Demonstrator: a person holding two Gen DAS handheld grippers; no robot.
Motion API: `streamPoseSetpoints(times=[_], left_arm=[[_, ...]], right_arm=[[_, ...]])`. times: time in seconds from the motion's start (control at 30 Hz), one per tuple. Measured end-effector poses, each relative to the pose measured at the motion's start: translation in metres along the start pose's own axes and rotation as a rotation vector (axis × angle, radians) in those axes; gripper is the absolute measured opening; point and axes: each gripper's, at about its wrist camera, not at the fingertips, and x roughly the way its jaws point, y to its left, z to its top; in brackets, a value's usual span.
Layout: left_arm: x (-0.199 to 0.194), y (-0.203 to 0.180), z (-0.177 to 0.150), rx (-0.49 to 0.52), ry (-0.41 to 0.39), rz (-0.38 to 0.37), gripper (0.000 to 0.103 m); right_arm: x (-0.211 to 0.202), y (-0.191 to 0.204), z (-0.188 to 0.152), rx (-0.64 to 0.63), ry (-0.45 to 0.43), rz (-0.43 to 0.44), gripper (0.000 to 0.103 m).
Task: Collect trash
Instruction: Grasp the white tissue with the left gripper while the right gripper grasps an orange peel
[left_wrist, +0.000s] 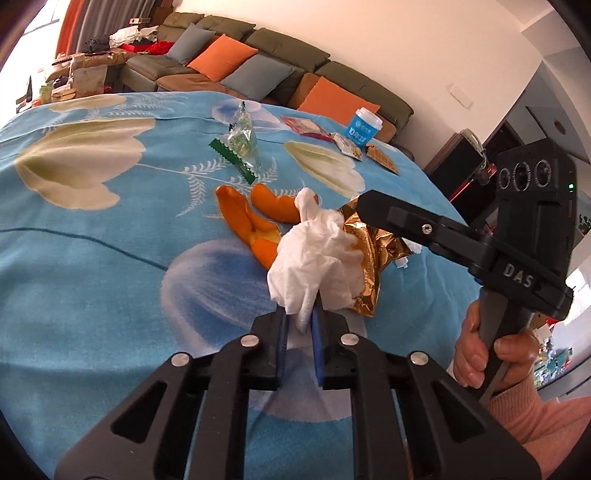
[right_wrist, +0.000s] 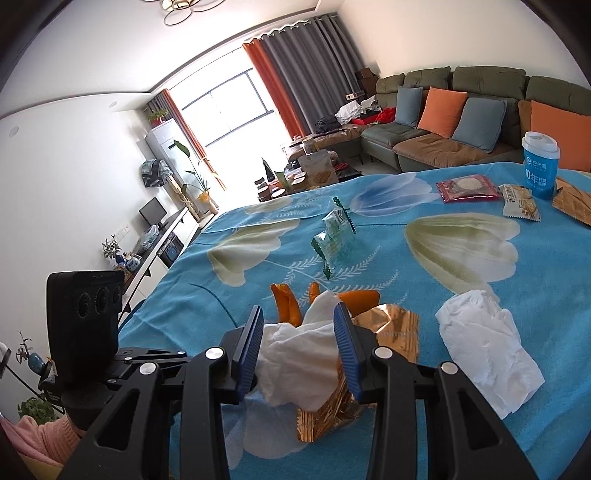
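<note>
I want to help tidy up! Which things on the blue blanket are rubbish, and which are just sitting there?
Rubbish: crumpled tissue, gold wrapper, orange peel, green wrapper, second tissue.

Just there: blue cup, sofa cushions.

White walls enclose a bright living room. A long olive-green and brown sectional sofa (right_wrist: 443, 136) carries orange and grey-blue cushions (right_wrist: 441, 110). Grey and orange curtains (right_wrist: 295, 74) flank a large sunlit window (right_wrist: 229, 107). A low white media cabinet (right_wrist: 162, 243) lines the left wall.
</note>
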Motion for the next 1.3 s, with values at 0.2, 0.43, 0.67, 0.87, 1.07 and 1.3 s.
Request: streamPoseSetpoints(times=[0.2, 0.43, 0.67, 0.87, 1.07, 1.3], left_arm=[[-0.030, 0.005, -0.005, -0.006, -0.060, -0.011, 0.008], [-0.071, 0.021, -0.017, -0.040, -0.116, 0.017, 0.008], [-0.106, 0.041, -0.034, -0.088, -0.166, 0.077, 0.008], [-0.122, 0.052, -0.046, -0.111, -0.177, 0.113, 0.008], [-0.129, 0.057, -0.052, -0.126, -0.189, 0.133, 0.008], [-0.133, 0.063, -0.056, -0.150, -0.193, 0.141, 0.008]], right_arm=[[0.000, 0.000, 0.000, -0.001, -0.003, 0.004, 0.037], [0.010, 0.005, -0.001, -0.003, 0.015, 0.015, 0.037], [0.031, 0.012, -0.003, -0.025, 0.068, 0.013, 0.037], [0.044, 0.020, -0.004, -0.059, 0.105, -0.016, 0.037], [0.052, 0.034, -0.009, -0.120, 0.141, -0.074, 0.037], [0.059, 0.038, -0.015, -0.151, 0.173, -0.133, 0.036]])
